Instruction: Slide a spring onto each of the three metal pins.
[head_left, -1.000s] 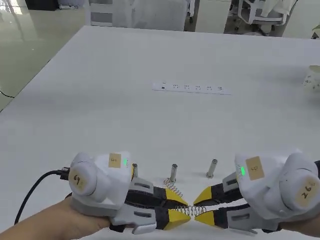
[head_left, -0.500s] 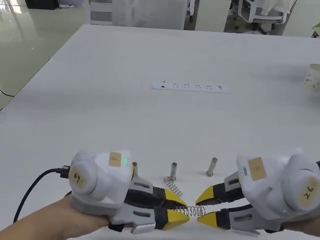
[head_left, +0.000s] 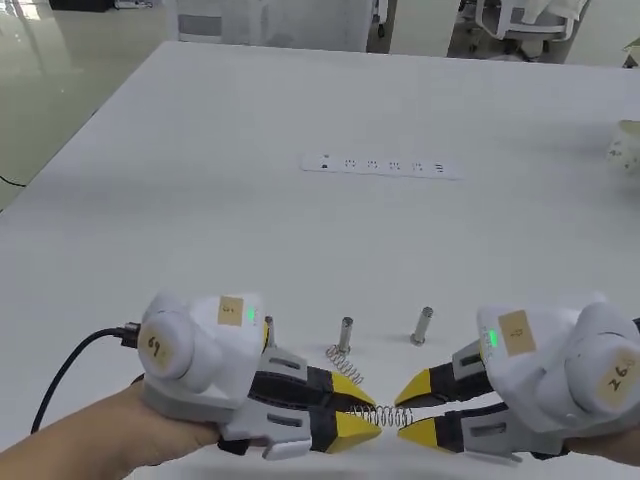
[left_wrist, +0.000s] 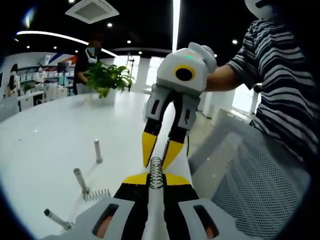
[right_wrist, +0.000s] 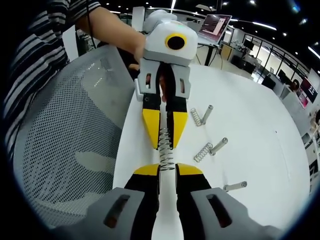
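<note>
A small steel spring hangs level between my two grippers, just above the table's near edge. My left gripper is shut on its left end; in the left gripper view the coil sits pinched between the yellow tips. My right gripper faces it with jaws spread, the spring's other end lying between its tips. Three metal pins stand bare in a row just beyond. A loose spring lies by the middle pin, another beside the far pin.
A white power strip lies mid-table. A black cable trails off the left gripper. A pale object sits at the right edge. A mesh chair is near the table's edge, a potted plant farther along.
The right gripper's jaws have spread and it has drawn slightly right, so more of the spring shows between the tips. The left gripper keeps its hold. The camera shifted a little.
</note>
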